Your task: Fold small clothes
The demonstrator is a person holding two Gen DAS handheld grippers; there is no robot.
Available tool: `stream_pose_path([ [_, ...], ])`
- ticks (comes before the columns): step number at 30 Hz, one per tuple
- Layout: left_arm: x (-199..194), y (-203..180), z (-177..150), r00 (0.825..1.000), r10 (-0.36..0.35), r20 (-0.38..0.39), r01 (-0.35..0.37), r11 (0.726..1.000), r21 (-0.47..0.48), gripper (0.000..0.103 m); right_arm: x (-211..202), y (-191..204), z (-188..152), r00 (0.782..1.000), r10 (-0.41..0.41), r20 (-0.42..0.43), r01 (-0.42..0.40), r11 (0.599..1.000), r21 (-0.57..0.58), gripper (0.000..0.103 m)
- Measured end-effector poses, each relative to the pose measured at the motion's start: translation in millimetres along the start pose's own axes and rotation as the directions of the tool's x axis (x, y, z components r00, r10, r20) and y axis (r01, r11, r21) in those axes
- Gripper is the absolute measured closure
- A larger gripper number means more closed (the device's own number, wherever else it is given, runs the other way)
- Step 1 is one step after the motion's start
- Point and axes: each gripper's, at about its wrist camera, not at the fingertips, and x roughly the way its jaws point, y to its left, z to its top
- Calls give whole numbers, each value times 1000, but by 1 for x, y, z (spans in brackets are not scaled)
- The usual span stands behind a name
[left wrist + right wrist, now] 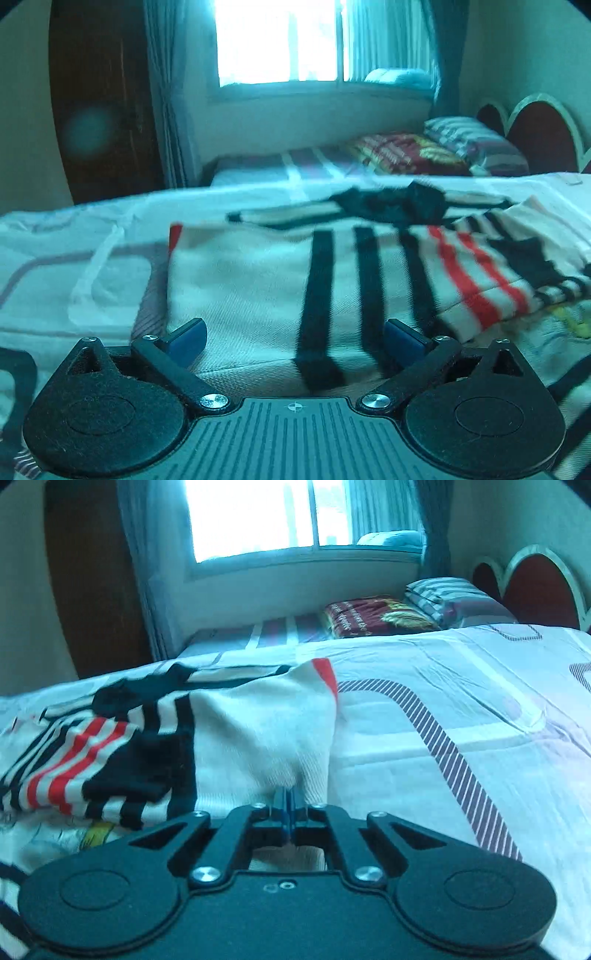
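A small white garment with black and red stripes [258,273] lies on the bed, partly folded, with a dark collar part [402,205] at its far side. My left gripper [295,334] is open just above the garment's near edge, its blue pads [188,338] spread apart with nothing between them. In the right wrist view the same garment [258,734] lies left of centre. My right gripper [289,801] is shut on the garment's white near edge, which is bunched up at the jaws.
The bed has a white sheet with striped band patterns [443,746]. A red blanket [376,620] and a striped pillow [447,598] lie at the far end by a red headboard [539,587]. A window [280,40] with curtains is behind, and a dark wooden wardrobe [103,99] stands at the left.
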Motion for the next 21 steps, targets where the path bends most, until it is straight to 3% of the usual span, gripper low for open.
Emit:
stream_pose_path([
  [3,-16,-5,-3,1000,3,25,-4,999,36,2,-20,-5,-1,997,-14,80,15,1000,-9,95],
  [5,-8,-6,-8,999,25,-26,-24,998,54,2,-4,-11,-7,999,-36,-5,36,999,-12,94],
  [7,0,-7,-15,998,27,-59,-24,998,56,1,4,-12,-14,999,-39,11,39,998,-42,94],
  [12,-26,-9,-17,1000,13,-8,-12,999,53,1,-16,-18,-11,997,-22,76,22,1000,2,93],
  [15,-20,-12,-29,998,22,-66,-17,998,65,1,8,-18,-24,1000,-9,-20,9,1000,-10,93],
  [20,-29,-10,-31,996,40,-75,-37,998,40,1,-21,-15,-25,1000,-20,-21,20,999,29,91],
  [21,-35,-10,-33,996,38,-75,-35,998,46,1,-31,-16,-25,1000,-11,-12,11,999,47,83],
])
